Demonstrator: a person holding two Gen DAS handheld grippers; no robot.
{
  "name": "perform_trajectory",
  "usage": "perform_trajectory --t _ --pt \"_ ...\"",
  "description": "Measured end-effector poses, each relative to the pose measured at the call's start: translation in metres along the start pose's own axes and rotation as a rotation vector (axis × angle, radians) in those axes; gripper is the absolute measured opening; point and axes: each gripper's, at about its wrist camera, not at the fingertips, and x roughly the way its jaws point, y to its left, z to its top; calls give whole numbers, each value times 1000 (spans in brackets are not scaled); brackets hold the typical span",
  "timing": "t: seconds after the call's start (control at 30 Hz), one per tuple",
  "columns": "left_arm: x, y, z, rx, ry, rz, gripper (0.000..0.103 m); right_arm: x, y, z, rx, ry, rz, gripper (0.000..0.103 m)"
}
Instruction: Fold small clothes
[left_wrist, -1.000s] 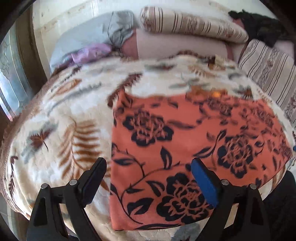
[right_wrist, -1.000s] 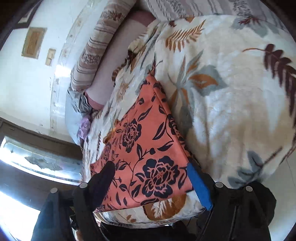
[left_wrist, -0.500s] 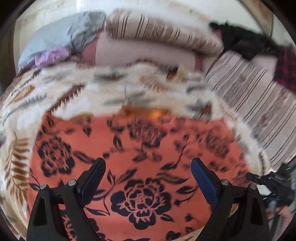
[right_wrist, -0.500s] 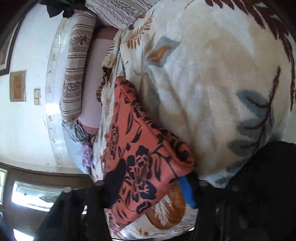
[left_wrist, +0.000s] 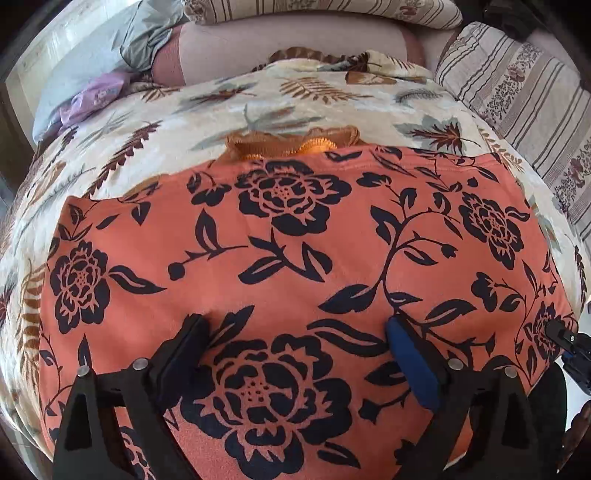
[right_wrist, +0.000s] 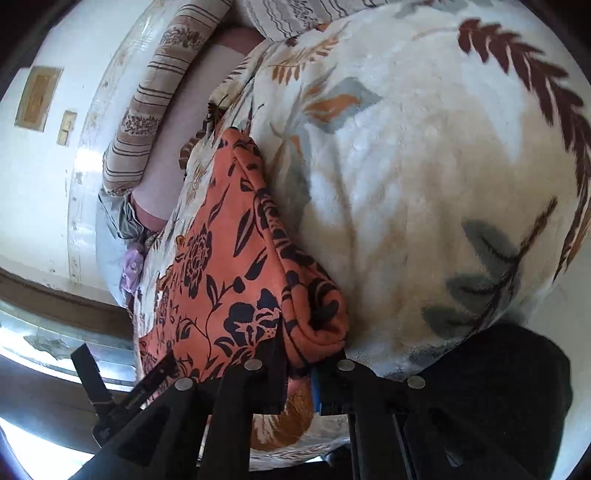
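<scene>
The right tool (right_wrist: 299, 373) pinches the bunched corner of the orange floral garment (left_wrist: 295, 258); the left tool (left_wrist: 295, 332) stands wide, fingers resting on the cloth ahead.

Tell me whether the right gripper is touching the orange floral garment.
Touching. The right wrist view shows the right gripper closed on a bunched corner of the orange floral garment.
</scene>
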Motion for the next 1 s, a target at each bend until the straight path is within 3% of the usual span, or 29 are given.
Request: perform_trajectory --t 0.17,0.53,0.63,0.73,0.77,0.8,0.87,0.93,1.0 --pt "1 -2 1 15 -4 5 101 2 -14 -2 21 0 37 9" --pt "8 1 0 26 -2 -5 102 -9 -21 -1 20 11 28 9" --pt "-3 1 7 -5 10 -8 99 -14 -16 1 34 46 64 15" --pt "-34 0 12 -19 -112 -82 99 -31 -20 7 46 40 67 23" --pt "-38 -2 11 7 -140 -66 99 -39 -22 9 46 15 50 32" --pt "-34 -5 9 41 -142 -40 99 -48 -25 13 46 -25 33 34" --pt "3 -6 -1 74 5 0 101 -60 -23 25 26 -91 58 34" --pt "4 4 -7 16 -51 -42 103 -56 -10 45 -21 -83 81 34" --pt "1 -1 -5 44 -49 -23 103 -43 12 68 -111 -57 127 34"
